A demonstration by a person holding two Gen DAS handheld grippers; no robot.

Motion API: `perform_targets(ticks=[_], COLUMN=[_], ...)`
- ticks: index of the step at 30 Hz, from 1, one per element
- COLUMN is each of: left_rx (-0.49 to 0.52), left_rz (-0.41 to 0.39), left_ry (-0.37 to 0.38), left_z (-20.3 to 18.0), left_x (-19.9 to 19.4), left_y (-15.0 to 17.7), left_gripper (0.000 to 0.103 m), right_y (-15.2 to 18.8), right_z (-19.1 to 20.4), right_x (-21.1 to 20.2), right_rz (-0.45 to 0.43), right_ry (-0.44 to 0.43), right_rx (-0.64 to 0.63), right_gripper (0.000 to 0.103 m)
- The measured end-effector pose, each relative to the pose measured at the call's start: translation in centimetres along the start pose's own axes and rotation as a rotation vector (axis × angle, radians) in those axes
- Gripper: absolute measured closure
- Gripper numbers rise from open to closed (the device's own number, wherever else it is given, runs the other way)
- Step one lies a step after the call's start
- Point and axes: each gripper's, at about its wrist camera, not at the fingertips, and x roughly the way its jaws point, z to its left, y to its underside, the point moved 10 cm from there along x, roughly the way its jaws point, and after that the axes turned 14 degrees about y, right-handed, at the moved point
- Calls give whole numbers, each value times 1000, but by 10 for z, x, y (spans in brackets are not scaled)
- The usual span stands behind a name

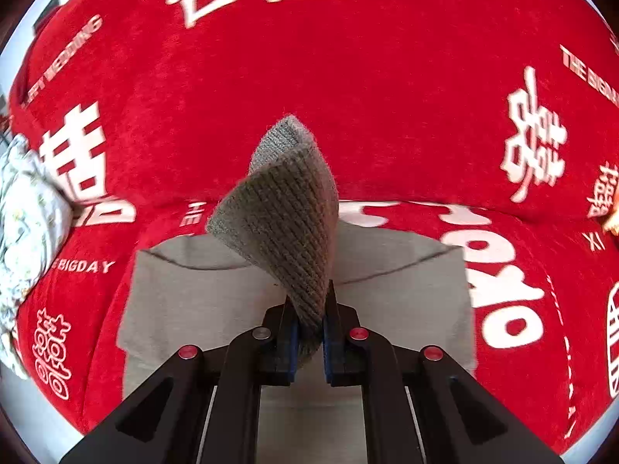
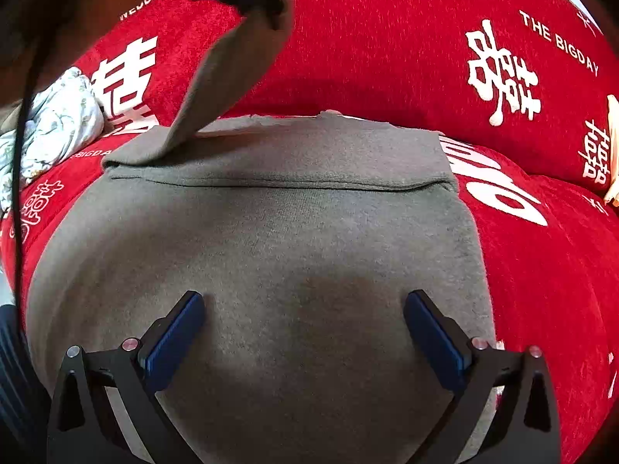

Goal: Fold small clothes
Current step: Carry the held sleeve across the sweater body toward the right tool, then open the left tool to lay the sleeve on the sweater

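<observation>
- The grey garment (image 2: 271, 239) is spread on the red blanket (image 2: 387, 58); its ribbed cuff (image 1: 286, 224) is pinched between the closed left gripper (image 1: 309, 332) and lifted clear.
- The right gripper (image 2: 305, 332) is held wide open over the garment's body, gripping nothing.
- The sleeve (image 2: 228, 77) could be dragged askew if pulled too far, since the body is not pinned.
- The cuff could slip free, as only its edge is held.
- A white patterned cloth (image 2: 58, 123) lies nearby and could be snagged.

Grey ribbed garment (image 2: 271, 255) on red blanket (image 2: 387, 58) with white lettering.
</observation>
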Motion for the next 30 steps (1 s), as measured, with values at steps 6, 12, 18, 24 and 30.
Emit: perform_targets(ticks=[6,12,18,24,30], left_rx=[38,52,125,124,133], left_rz=[72,172,203,281,269], left_ry=[66,126,175,224,222], left_z=[-27,-38,-57,-64,-58], left_x=[29,63,80,105,107], left_y=[10,28,34,49,53], left_gripper=[93,93,93,92,24], right_y=[2,2,3,3,4], right_z=[0,1,1,0,1], right_x=[-1,-1,-2,-3,-3], right_rz=[-18,-39,-46,-57,-62], right_ry=[1,11,-2,-22,-21], right_rx=[-5,-7,0,13,11], right_gripper=[0,0,0,0,0])
